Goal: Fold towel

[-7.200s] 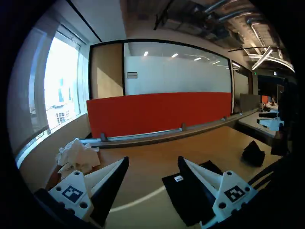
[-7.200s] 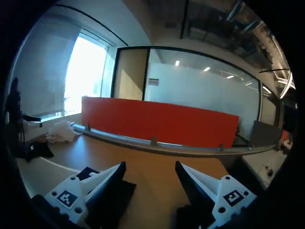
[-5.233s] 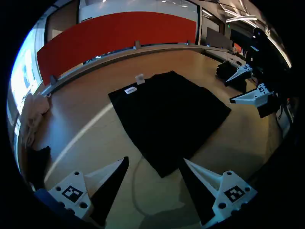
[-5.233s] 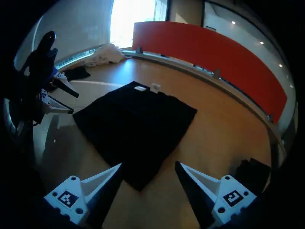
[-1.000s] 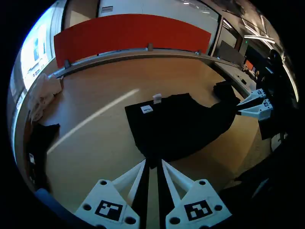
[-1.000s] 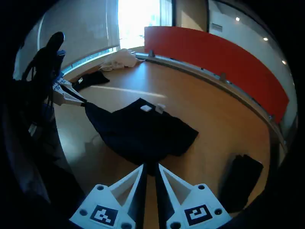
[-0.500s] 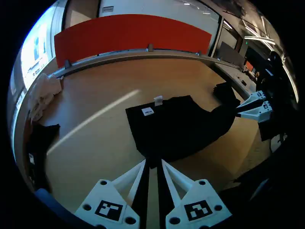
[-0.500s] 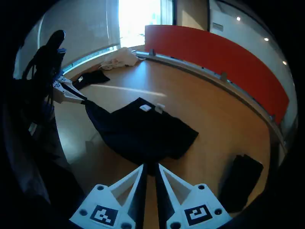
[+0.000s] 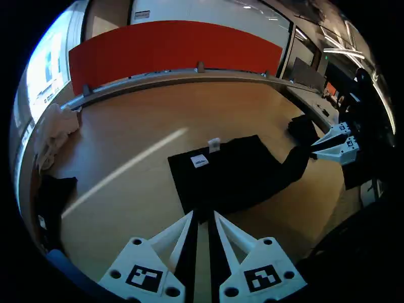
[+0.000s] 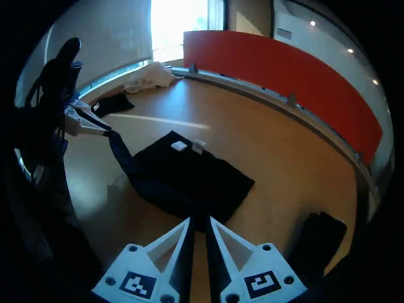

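Observation:
A black towel (image 9: 230, 174) with a white label (image 9: 199, 160) lies on the wooden table (image 9: 151, 116), its near edge lifted off the surface. My left gripper (image 9: 202, 216) is shut on one near corner. In the same view the right gripper (image 9: 323, 150) holds the other corner, which hangs up from the table at the right. In the right gripper view, my right gripper (image 10: 200, 220) is shut on its corner of the towel (image 10: 187, 179). The left gripper (image 10: 96, 126) at far left pinches a raised strip of the cloth.
A crumpled white cloth (image 9: 53, 129) lies at the table's far left by the window. A dark folded item (image 9: 303, 129) sits near the right edge, another (image 9: 53, 189) at the near left. An orange divider (image 9: 171, 48) runs along the table's back.
Both grippers stayed shut on their corners and moved forward over the table. The towel's near edge has been drawn toward the labelled far edge, so the flat part looks shorter.

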`<act>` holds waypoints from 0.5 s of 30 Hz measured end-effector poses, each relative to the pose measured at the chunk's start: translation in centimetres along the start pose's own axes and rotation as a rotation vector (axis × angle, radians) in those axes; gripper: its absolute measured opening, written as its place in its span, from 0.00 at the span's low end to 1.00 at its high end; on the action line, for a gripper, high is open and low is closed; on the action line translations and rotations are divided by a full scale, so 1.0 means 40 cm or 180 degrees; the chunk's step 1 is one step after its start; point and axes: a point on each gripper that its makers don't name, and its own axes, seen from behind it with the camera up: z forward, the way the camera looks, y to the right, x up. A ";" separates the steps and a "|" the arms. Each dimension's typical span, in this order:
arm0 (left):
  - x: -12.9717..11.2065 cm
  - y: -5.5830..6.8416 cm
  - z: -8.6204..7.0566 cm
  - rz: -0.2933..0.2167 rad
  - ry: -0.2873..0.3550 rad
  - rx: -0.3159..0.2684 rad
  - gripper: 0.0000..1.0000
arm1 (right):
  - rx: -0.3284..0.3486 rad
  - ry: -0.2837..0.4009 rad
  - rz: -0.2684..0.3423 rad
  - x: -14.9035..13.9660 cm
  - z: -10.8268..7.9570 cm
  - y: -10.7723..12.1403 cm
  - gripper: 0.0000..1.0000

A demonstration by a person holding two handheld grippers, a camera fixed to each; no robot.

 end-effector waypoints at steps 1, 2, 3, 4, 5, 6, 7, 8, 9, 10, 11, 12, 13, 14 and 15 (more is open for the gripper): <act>0.007 -0.004 0.006 -0.0004 0.0011 0.0006 0.13 | -0.0009 -0.0002 0.0008 0.002 0.006 0.007 0.13; 0.014 -0.008 0.013 -0.0007 0.0021 0.0013 0.13 | -0.0017 -0.0004 0.0016 0.004 0.013 0.014 0.13; 0.021 -0.012 0.020 -0.0013 0.0031 0.0018 0.13 | -0.0027 -0.0006 0.0025 0.006 0.020 0.022 0.13; 0.027 -0.016 0.028 -0.0019 0.0038 0.0021 0.13 | -0.0037 -0.0010 0.0034 0.008 0.027 0.029 0.14; 0.033 -0.019 0.035 -0.0026 0.0045 0.0023 0.13 | -0.0047 -0.0013 0.0043 0.010 0.034 0.037 0.13; 0.040 -0.024 0.043 -0.0033 0.0052 0.0025 0.13 | -0.0057 -0.0016 0.0054 0.013 0.042 0.045 0.13; 0.045 -0.027 0.051 -0.0038 0.0056 0.0025 0.13 | -0.0066 -0.0016 0.0066 0.016 0.049 0.052 0.13; 0.050 -0.031 0.060 -0.0043 0.0060 0.0025 0.13 | -0.0075 -0.0016 0.0077 0.018 0.056 0.058 0.13; 0.056 -0.036 0.069 -0.0047 0.0065 0.0028 0.13 | -0.0085 -0.0016 0.0091 0.021 0.065 0.066 0.13; 0.061 -0.041 0.078 -0.0048 0.0069 0.0036 0.13 | -0.0095 -0.0018 0.0105 0.024 0.072 0.073 0.13; 0.066 -0.046 0.087 -0.0049 0.0072 0.0044 0.13 | -0.0104 -0.0019 0.0119 0.026 0.080 0.079 0.13; 0.072 -0.051 0.097 -0.0048 0.0076 0.0052 0.13 | -0.0115 -0.0021 0.0133 0.028 0.088 0.087 0.13; 0.077 -0.054 0.106 -0.0046 0.0080 0.0058 0.13 | -0.0125 -0.0023 0.0144 0.031 0.094 0.092 0.13; 0.083 -0.058 0.114 -0.0044 0.0084 0.0064 0.13 | -0.0135 -0.0024 0.0155 0.033 0.101 0.098 0.13; 0.088 -0.061 0.123 -0.0041 0.0087 0.0069 0.13 | -0.0148 -0.0026 0.0165 0.035 0.108 0.105 0.13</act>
